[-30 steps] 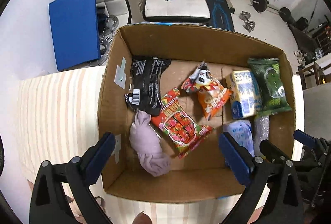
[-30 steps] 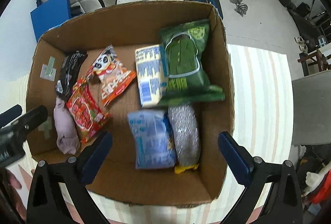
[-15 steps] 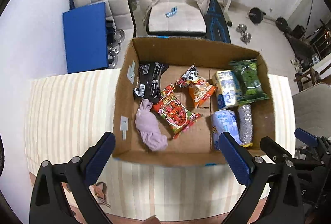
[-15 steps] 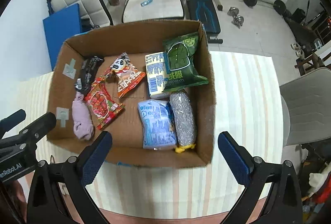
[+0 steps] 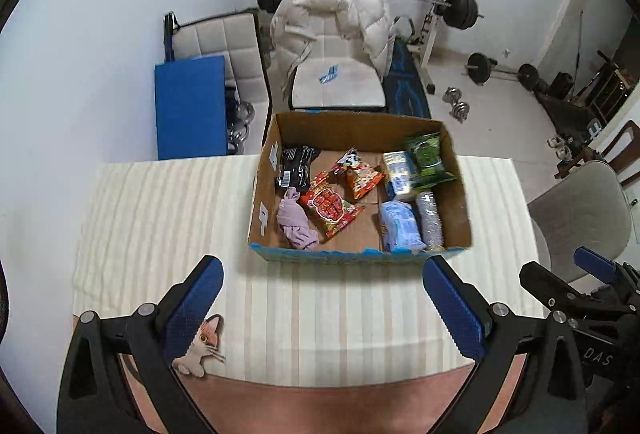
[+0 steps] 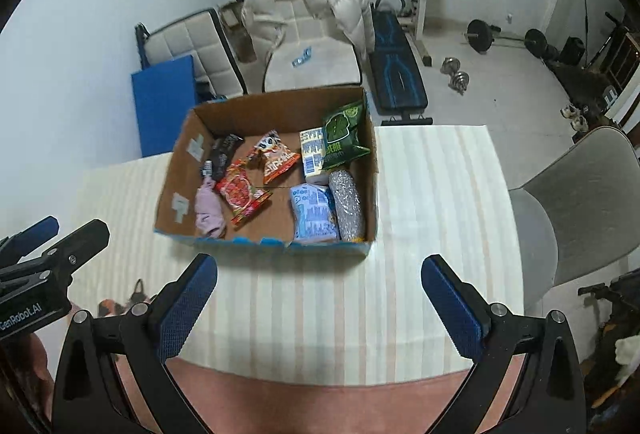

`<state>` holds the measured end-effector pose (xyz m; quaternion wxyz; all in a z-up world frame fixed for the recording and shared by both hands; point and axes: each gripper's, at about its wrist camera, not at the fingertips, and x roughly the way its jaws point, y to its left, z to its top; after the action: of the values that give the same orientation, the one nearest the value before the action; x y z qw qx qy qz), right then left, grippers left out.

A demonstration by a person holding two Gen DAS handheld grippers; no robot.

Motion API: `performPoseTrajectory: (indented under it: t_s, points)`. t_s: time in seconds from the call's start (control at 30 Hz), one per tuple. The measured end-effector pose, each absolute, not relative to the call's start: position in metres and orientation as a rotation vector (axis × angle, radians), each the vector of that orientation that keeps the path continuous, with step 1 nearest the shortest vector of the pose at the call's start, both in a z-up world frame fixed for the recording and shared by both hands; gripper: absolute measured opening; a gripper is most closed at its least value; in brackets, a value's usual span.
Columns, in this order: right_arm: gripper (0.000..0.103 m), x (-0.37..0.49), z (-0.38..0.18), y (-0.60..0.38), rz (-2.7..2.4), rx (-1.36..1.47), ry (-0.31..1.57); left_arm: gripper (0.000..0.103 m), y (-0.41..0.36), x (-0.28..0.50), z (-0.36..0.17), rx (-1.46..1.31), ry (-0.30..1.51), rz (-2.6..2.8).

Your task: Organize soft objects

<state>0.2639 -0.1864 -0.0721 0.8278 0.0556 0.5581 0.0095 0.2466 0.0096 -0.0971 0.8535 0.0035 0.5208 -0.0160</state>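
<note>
An open cardboard box (image 5: 358, 254) (image 6: 264, 244) stands on the striped tablecloth. Inside lie a lilac cloth (image 5: 295, 222) (image 6: 209, 209), a red snack bag (image 5: 330, 207) (image 6: 242, 193), an orange bag (image 5: 360, 175) (image 6: 276, 157), a black packet (image 5: 296, 167) (image 6: 222, 151), a yellow pack (image 5: 398, 173), a green bag (image 5: 428, 155) (image 6: 342, 135), a blue pack (image 5: 400, 228) (image 6: 314, 213) and a silver roll (image 5: 430, 220) (image 6: 348, 203). My left gripper (image 5: 320, 308) and right gripper (image 6: 318, 302) are open and empty, above the table in front of the box.
A small cat-face toy (image 5: 200, 348) lies at the table's near left edge, by my left finger. A grey chair (image 6: 576, 209) stands right of the table. A white chair with a puffy jacket (image 5: 334, 49), a blue board (image 5: 190, 105) and gym weights stand behind.
Both grippers have pulled back and up from over the box. The box now looks smaller and the table in front of it shows. Both stay open and empty.
</note>
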Motion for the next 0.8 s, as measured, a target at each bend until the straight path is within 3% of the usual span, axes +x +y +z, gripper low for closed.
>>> performPoseTrajectory:
  t_s: [0.43, 0.8]
  points:
    - [0.103, 0.168, 0.028, -0.188, 0.046, 0.121, 1.057, 0.103, -0.005, 0.161, -0.024, 0.028, 1.000, -0.091]
    - [0.103, 0.136, 0.065, -0.184, 0.036, 0.080, 0.999, 0.103, 0.000, 0.135, -0.004, -0.019, 0.960, -0.064]
